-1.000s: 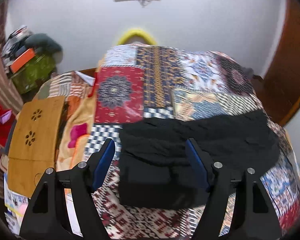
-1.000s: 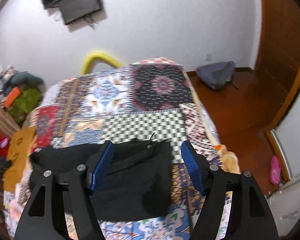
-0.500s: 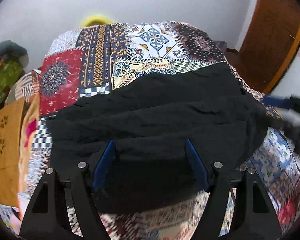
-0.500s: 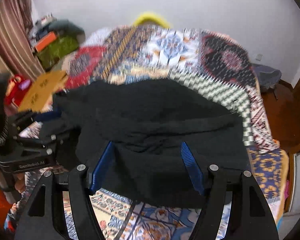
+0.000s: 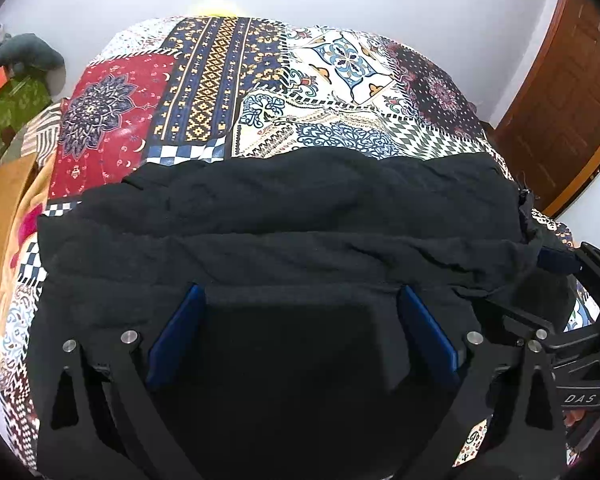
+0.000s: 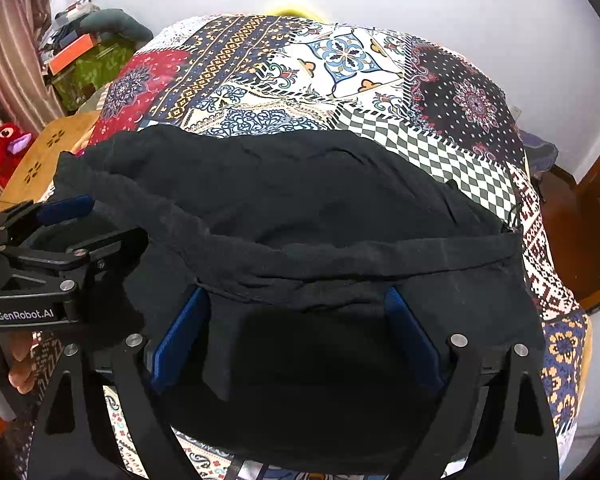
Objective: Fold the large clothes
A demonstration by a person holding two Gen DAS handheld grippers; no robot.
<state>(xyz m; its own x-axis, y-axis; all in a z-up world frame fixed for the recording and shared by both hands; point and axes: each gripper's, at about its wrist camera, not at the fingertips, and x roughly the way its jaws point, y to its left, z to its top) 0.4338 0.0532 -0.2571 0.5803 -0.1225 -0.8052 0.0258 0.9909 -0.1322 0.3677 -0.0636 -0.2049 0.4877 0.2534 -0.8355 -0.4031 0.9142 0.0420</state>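
A large black garment [image 5: 300, 220] lies spread across the near half of a patchwork quilt [image 5: 220, 80] on a bed. My left gripper [image 5: 300, 292] hangs low over its near edge. Its jaws are opening wide, black cloth lies between the blue pads, and nothing is pinched. My right gripper [image 6: 296, 294] stands the same way over the garment [image 6: 300, 200], jaws opening with a loose fold between them. Each gripper shows in the other's view: the right gripper [image 5: 572, 280] at the garment's right end, the left gripper [image 6: 92, 224] at its left end.
The quilt [image 6: 340, 52] runs bare to the white wall behind. A low wooden table [image 6: 48, 152], a red plush toy [image 6: 8, 140] and a green-covered pile [image 6: 88, 64] stand left of the bed. A wooden door [image 5: 560, 100] is on the right. A hand [image 6: 20, 364] holds the left gripper.
Both grippers have come down toward the bed. The black garment has settled flat and wider across the quilt. Both pairs of jaws now stand farther apart.
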